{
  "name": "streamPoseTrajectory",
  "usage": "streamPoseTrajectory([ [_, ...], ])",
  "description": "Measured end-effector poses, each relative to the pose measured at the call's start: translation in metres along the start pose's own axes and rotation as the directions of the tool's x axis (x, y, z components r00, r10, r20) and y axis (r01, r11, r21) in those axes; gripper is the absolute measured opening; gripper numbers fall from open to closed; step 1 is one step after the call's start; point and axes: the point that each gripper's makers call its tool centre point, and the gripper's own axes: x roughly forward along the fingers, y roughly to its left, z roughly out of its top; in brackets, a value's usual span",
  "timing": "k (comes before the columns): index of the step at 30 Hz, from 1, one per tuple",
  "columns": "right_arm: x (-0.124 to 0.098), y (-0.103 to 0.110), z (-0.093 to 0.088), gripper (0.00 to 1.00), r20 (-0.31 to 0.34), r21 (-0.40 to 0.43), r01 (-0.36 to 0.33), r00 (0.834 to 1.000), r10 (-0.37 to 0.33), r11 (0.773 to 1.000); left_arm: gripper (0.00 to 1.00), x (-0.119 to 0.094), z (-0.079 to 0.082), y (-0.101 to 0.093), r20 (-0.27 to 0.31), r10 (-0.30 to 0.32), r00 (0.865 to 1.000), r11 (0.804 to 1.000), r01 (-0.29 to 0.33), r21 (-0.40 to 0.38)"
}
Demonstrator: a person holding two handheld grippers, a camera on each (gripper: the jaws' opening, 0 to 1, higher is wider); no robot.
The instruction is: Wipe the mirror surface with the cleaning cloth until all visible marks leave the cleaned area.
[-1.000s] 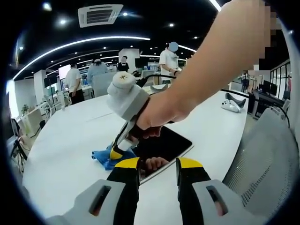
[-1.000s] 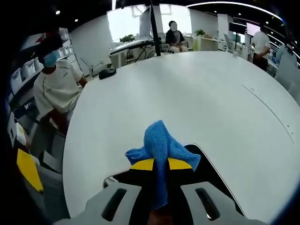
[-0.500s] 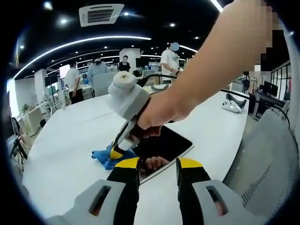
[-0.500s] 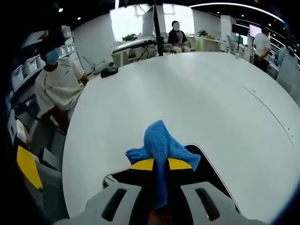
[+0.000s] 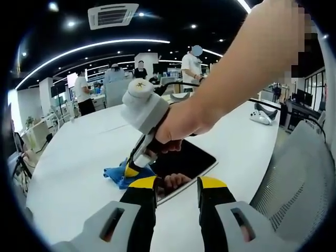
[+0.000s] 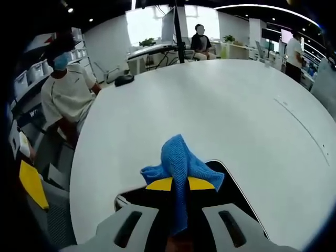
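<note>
Pinching a nubby blue cloth against a glossy rectangular mirror

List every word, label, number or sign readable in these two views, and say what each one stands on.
"W": a single white letter on a dark panel at the left edge of the right gripper view; anything after it is too blurred to read.
No readable text on the mirror, the blue cleaning cloth, the white table or either gripper.
Screens and signs in the office background are too small and blurred to read.
</note>
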Motion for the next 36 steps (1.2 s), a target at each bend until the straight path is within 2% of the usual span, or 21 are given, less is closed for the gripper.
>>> streamPoseTrajectory([
  [6,-0.004,-0.003,-0.005,0.04,0.001,0.003,-0.004,1.0,0.004,1.0,0.29,0.004,0.0,-0.008,-0.008,-0.009,1.0,1.0,0.009,0.024],
  [36,-0.019,-0.012,-0.02,0.04,-0.009,0.016,0.007,1.0,-0.007,1.0,0.29,0.004,-0.001,-0.008,-0.017,-0.008,1.0,1.0,0.008,0.026],
])
